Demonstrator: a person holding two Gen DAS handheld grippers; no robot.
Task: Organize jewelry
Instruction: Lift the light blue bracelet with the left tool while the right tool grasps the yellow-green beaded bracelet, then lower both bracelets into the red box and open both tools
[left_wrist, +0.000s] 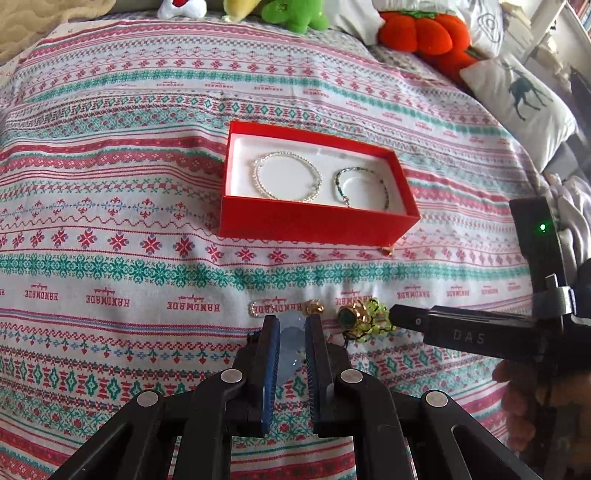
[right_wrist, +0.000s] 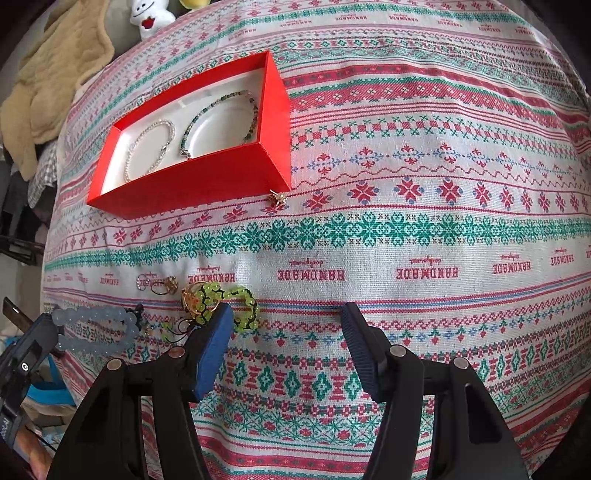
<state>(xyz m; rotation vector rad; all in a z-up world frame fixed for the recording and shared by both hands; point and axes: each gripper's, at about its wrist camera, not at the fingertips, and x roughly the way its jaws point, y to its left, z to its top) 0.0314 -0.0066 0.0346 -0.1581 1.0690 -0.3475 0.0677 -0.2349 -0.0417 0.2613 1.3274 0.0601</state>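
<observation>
A red box (left_wrist: 317, 221) (right_wrist: 192, 188) on the bedspread holds a pearl bracelet (left_wrist: 286, 177) (right_wrist: 147, 147) and a green beaded bracelet (left_wrist: 364, 186) (right_wrist: 221, 122). My left gripper (left_wrist: 291, 325) is shut on a pale blue bead bracelet (left_wrist: 290, 339) (right_wrist: 96, 328). Beside it lie a gold ring with a green stone (left_wrist: 351, 315), a yellow-green bead bracelet (left_wrist: 375, 321) (right_wrist: 225, 306), a small gold ring (left_wrist: 314, 306) (right_wrist: 166, 286) and a clear bead ring (left_wrist: 258, 308) (right_wrist: 142, 282). My right gripper (right_wrist: 288, 317) is open, its left finger touching the yellow-green bracelet.
A small gold charm (left_wrist: 386, 251) (right_wrist: 277, 198) lies at the box's front right corner. Plush toys (left_wrist: 424, 33) and a deer pillow (left_wrist: 524, 99) line the far edge of the bed. A beige blanket (right_wrist: 55, 74) lies at the left.
</observation>
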